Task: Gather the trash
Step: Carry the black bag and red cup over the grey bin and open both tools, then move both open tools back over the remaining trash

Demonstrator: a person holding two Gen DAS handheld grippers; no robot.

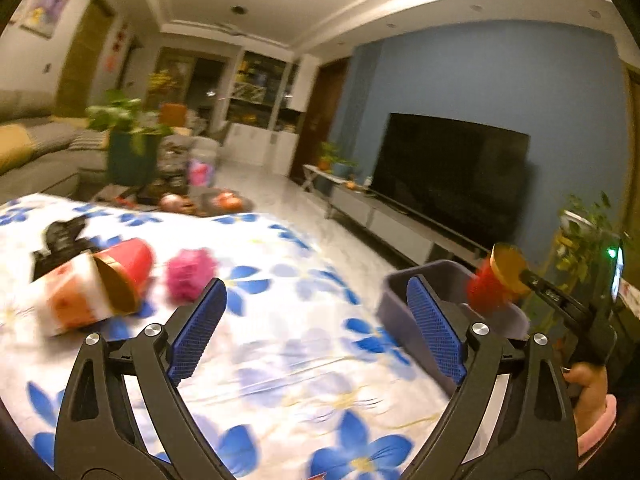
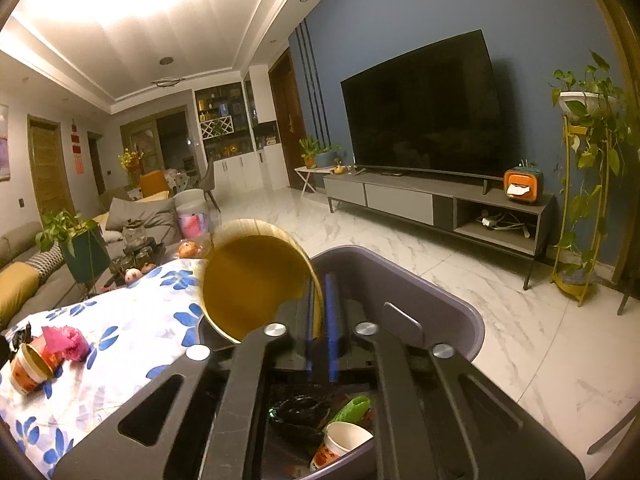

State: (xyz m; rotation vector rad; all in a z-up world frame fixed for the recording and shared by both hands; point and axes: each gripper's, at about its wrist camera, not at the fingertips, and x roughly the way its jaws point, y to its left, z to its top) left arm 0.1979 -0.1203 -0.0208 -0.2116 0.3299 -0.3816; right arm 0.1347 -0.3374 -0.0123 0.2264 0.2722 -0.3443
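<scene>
Right wrist view: right claw [image 2: 320, 308] pinched tight on the rim of a red paper cup [image 2: 250, 280], held directly above the grey bin [image 2: 460, 304], which already holds cups and wrappers. Left claw [image 1: 316, 324] spread wide, empty, over the floral bench [image 1: 280, 264] left of the bin. Step looks like drop-off: next, release; then fetch the tipped cups [image 1: 92, 284] and pink wad [image 1: 190, 274] farther left.

Left tongs [image 1: 316, 320]: we see the jaws spread wide, nothing between the blue pads [image 1: 200, 328], pointing forward and level. Right tongs [image 2: 320, 316]: jaws pinched nearly together, clamped on a thin rim, held out ahead and right of the left. Our right hand [image 1: 592, 396] wraps the handle, pink sleeve cuff at the wrist.
</scene>
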